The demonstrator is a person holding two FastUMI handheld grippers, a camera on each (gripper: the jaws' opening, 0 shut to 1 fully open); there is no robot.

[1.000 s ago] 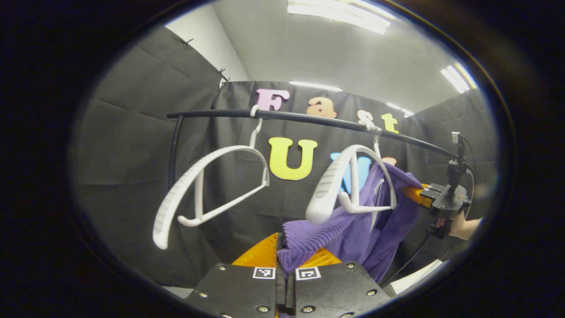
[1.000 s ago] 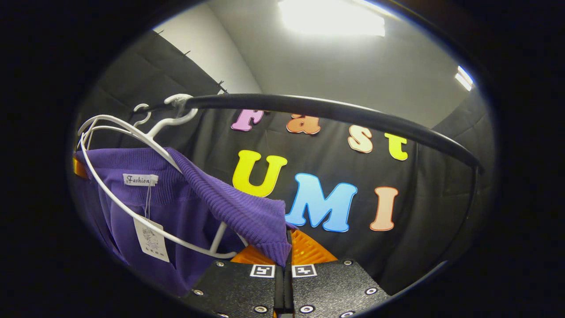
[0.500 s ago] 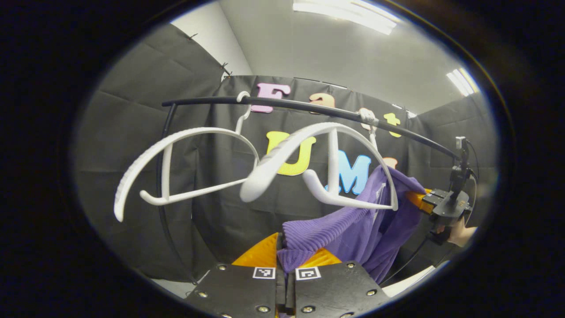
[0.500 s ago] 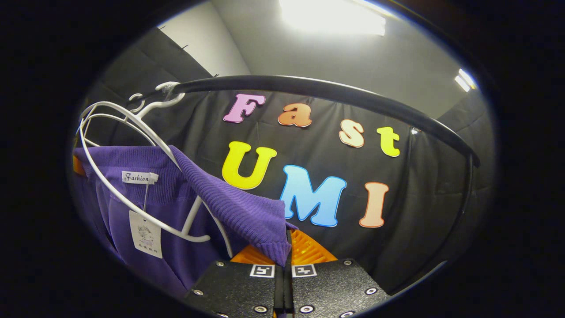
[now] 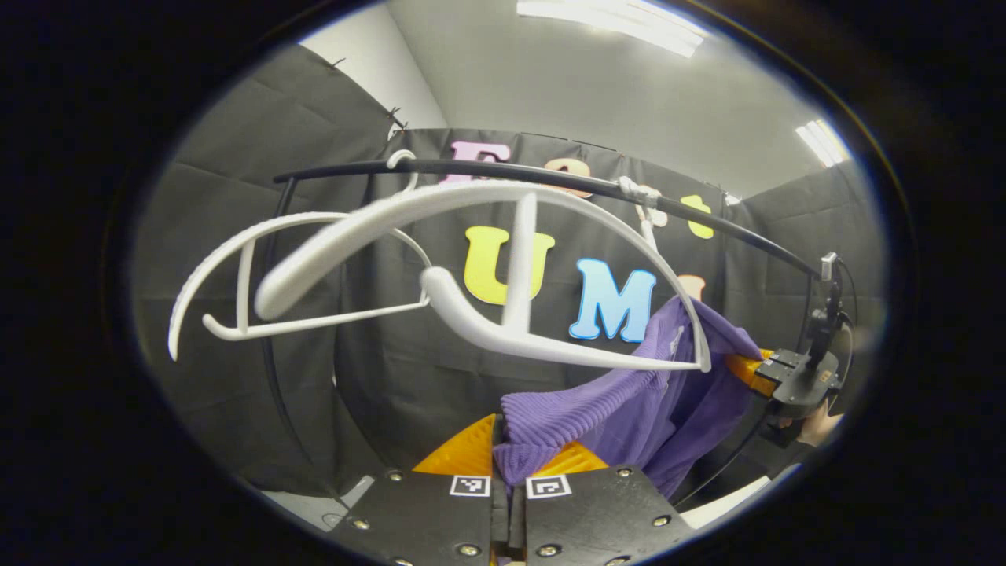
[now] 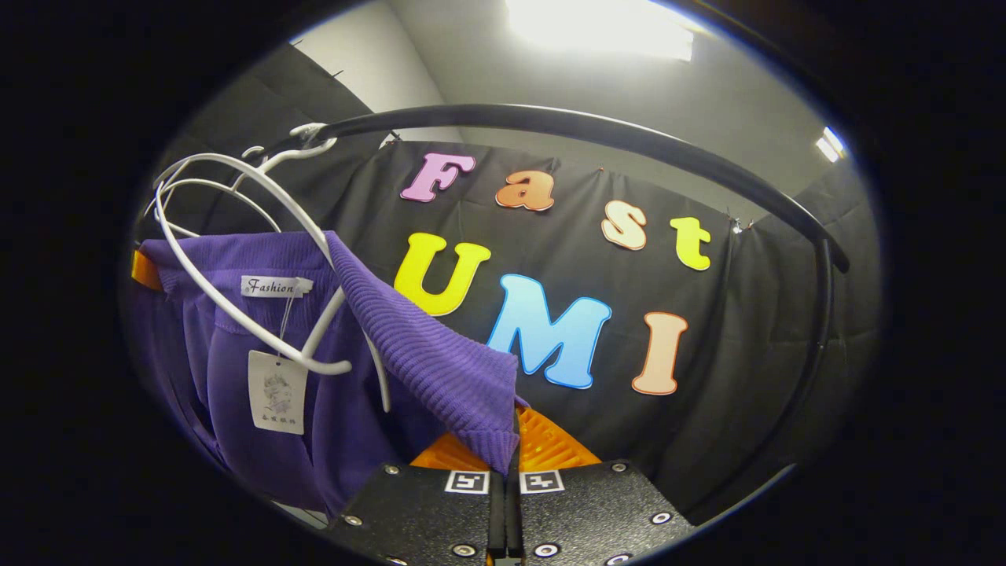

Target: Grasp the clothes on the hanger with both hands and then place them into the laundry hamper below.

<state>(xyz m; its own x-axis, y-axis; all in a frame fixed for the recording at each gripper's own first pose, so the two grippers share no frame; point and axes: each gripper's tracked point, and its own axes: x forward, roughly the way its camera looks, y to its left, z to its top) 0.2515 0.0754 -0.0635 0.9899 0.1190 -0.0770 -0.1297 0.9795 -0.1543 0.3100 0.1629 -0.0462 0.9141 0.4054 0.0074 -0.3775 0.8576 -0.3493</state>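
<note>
Left gripper view has the left gripper [image 5: 509, 464] clamped on one shoulder of the purple garment [image 5: 629, 417], the right gripper [image 6: 511, 452] pinching the other, cloth stretched between them below the white hanger [image 5: 503, 330].

A black clothes rail [image 5: 550, 179] curves across the booth on an upright post [image 5: 271, 346] (seen at its left end). Two white hangers [image 5: 503, 275] hook over it, the farther hanger [image 5: 259, 267] bare.
</note>
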